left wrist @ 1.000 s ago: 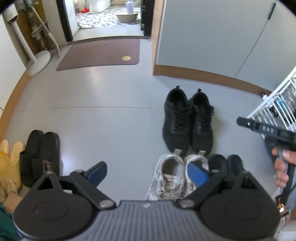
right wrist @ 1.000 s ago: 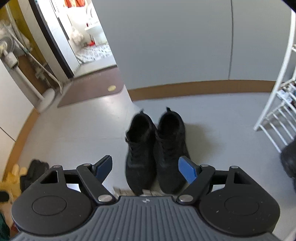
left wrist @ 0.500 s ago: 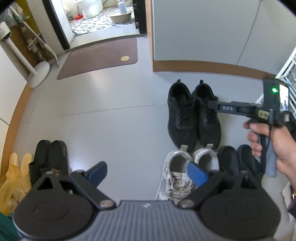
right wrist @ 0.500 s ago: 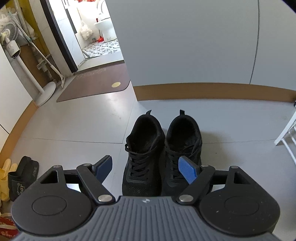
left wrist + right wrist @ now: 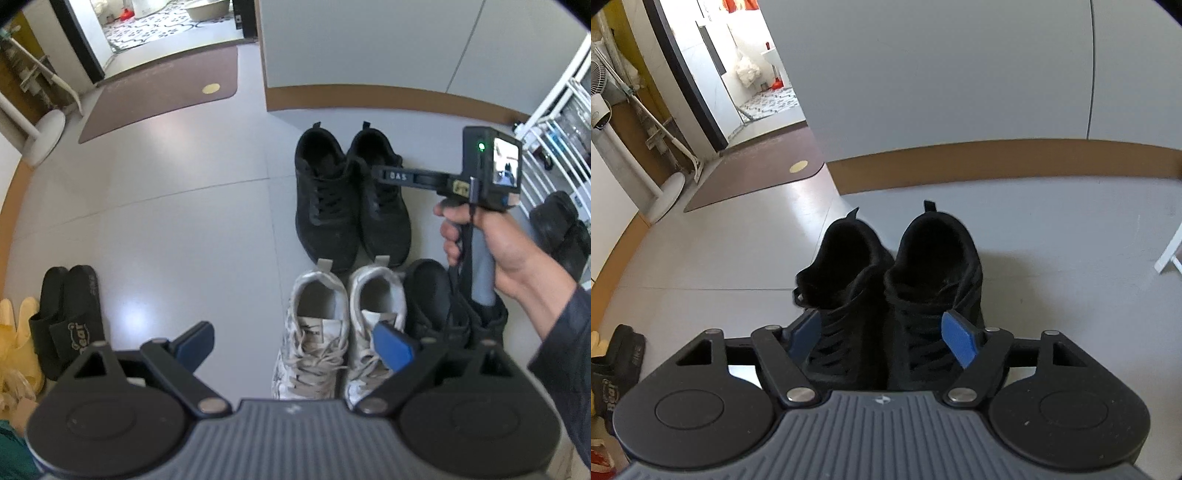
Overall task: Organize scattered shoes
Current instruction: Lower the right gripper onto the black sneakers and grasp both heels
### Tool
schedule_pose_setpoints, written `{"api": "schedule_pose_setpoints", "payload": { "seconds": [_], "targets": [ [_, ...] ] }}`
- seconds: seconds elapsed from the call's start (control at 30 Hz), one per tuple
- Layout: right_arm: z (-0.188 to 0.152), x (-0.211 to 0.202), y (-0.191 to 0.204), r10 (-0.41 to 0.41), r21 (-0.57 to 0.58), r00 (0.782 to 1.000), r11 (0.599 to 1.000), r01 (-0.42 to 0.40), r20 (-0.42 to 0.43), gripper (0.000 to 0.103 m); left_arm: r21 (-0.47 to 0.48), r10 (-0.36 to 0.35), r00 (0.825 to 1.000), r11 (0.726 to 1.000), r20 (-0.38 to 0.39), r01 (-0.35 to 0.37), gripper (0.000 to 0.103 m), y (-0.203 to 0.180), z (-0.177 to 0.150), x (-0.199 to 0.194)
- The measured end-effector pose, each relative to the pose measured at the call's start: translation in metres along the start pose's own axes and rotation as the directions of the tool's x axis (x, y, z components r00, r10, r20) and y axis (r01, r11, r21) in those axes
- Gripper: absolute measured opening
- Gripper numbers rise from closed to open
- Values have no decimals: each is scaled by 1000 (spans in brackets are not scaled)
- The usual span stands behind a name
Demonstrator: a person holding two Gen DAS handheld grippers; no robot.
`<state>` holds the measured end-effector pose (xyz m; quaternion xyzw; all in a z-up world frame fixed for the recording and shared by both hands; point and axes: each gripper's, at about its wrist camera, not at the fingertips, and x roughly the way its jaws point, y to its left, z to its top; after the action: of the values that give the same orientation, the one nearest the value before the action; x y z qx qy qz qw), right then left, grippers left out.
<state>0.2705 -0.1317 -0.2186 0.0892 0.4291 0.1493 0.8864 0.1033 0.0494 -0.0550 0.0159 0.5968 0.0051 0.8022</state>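
A pair of black lace-up sneakers (image 5: 351,199) stands side by side on the grey floor, heels toward the wall. My right gripper (image 5: 882,332) is low over them with its jaws closing. Its blue pads (image 5: 956,341) straddle the pair (image 5: 897,288) at the laces, and I see no firm press. The left wrist view shows that gripper (image 5: 384,176) held in a hand (image 5: 491,240). My left gripper (image 5: 295,347) hangs open and empty above a pair of white sneakers (image 5: 340,332). Dark shoes (image 5: 432,302) sit right of the white pair.
Black slippers (image 5: 70,314) and yellow slippers (image 5: 14,332) lie at the left edge. A white wire rack (image 5: 554,122) stands at the right with another dark shoe (image 5: 557,229) by it. A brown mat (image 5: 162,96) and a fan base (image 5: 44,136) lie farther back.
My right gripper has sunk toward the black sneakers, which now fill the space between its fingers, and its jaws have narrowed a little. The left gripper has drifted slightly lower over the white sneakers.
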Motion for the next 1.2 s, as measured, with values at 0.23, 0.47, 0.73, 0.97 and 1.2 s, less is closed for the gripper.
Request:
{"api": "schedule_pose_setpoints", "payload": {
  "seconds": [0.23,0.47,0.73,0.97,1.2],
  "targets": [
    [1,32,-5,25,43,999,999,-26,37,75,-25,8,1000,1000,-27,-9,94,1,6,12],
    [3,61,5,3,32,999,999,-4,50,67,-43,28,999,999,-37,-30,94,6,12,19],
    [19,100,21,-86,17,996,996,86,-12,57,-87,34,999,996,-32,-37,94,21,15,17],
    [9,124,21,-107,-5,986,994,108,-127,56,-77,10,999,997,-34,-13,94,22,13,14],
    [6,136,30,-159,-19,977,987,158,-140,53,-74,-8,1000,997,-23,7,94,23,12,11]
  ]
}}
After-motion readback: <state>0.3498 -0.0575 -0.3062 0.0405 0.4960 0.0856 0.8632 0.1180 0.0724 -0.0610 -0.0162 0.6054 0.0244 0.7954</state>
